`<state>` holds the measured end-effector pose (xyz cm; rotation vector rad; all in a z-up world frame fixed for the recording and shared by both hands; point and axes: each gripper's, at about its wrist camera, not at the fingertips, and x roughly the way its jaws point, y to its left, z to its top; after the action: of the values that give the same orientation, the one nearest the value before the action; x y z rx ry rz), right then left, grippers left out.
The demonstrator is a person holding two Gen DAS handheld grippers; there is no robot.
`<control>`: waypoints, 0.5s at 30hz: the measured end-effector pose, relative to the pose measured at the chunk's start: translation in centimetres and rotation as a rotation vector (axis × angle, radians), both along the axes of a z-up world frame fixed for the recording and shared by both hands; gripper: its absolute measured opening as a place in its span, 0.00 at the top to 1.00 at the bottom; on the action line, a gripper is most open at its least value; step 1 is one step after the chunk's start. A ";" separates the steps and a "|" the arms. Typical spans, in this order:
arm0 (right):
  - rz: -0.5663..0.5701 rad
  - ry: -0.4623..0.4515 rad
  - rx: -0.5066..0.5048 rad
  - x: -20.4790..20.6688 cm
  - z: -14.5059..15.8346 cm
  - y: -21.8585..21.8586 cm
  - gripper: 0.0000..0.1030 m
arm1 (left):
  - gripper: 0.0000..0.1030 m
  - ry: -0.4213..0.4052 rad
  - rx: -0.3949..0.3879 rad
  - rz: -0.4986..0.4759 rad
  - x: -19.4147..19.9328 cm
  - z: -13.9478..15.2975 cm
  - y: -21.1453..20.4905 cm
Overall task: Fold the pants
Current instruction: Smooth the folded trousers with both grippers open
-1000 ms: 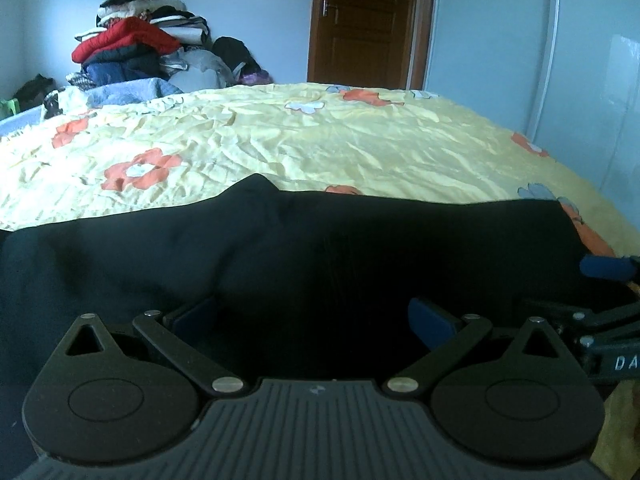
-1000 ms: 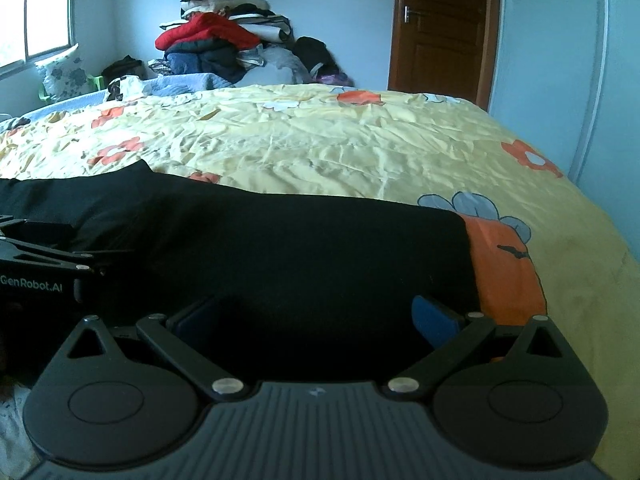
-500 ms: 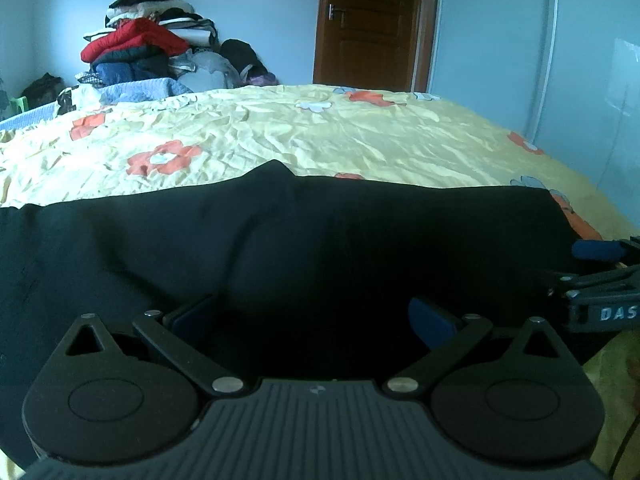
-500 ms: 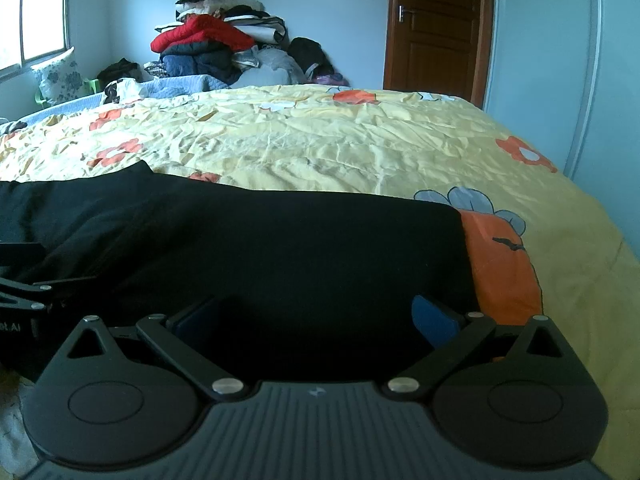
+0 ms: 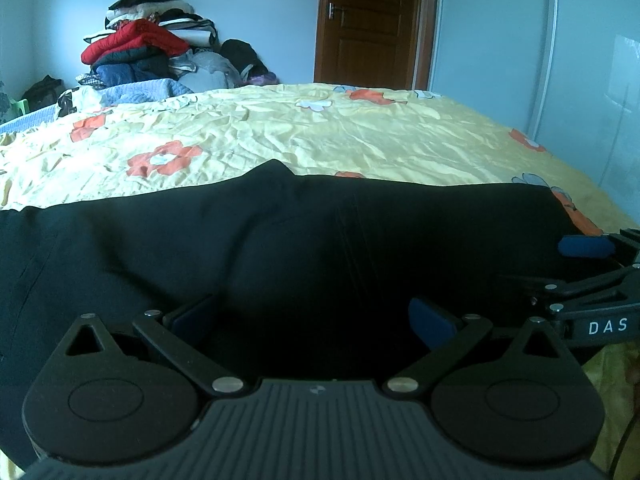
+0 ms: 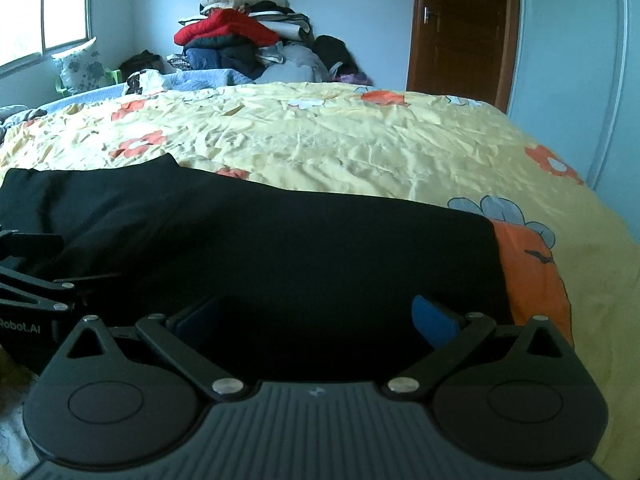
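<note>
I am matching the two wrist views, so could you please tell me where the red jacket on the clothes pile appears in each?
Left wrist: red jacket upper left, on the pile.
Right wrist: red jacket upper centre-left.
Shared landmark: brown door, right of the pile.

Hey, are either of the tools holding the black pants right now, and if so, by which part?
Neither. The left tool and right tool are open over the near edge of the black pants, gripping nothing.
</note>
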<state>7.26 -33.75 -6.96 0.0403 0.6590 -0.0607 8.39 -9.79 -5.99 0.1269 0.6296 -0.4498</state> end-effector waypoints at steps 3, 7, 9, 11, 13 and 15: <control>-0.002 0.000 0.000 -0.1 0.0 -0.3 0.00 | 0.00 0.000 0.000 0.000 0.0 0.0 0.0; -0.002 0.000 0.001 -0.1 0.0 -0.2 0.00 | 0.00 0.000 0.001 0.000 0.0 0.0 0.0; -0.001 -0.001 0.002 -0.2 0.0 -0.3 0.00 | 0.00 0.000 0.000 0.000 0.0 0.0 0.1; -0.002 -0.001 0.001 -0.3 0.0 -0.1 0.00 | 0.00 0.000 0.001 0.000 0.0 0.0 0.0; -0.002 -0.002 0.003 -0.3 0.0 -0.1 0.00 | 0.00 -0.001 0.001 0.001 0.0 0.0 0.0; -0.002 0.000 -0.001 -0.3 0.0 -0.2 0.00 | 0.00 -0.001 0.001 0.001 0.0 0.0 0.0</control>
<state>6.92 -33.90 -6.93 0.0397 0.6584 -0.0627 8.38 -9.76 -6.01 0.1280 0.6292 -0.4488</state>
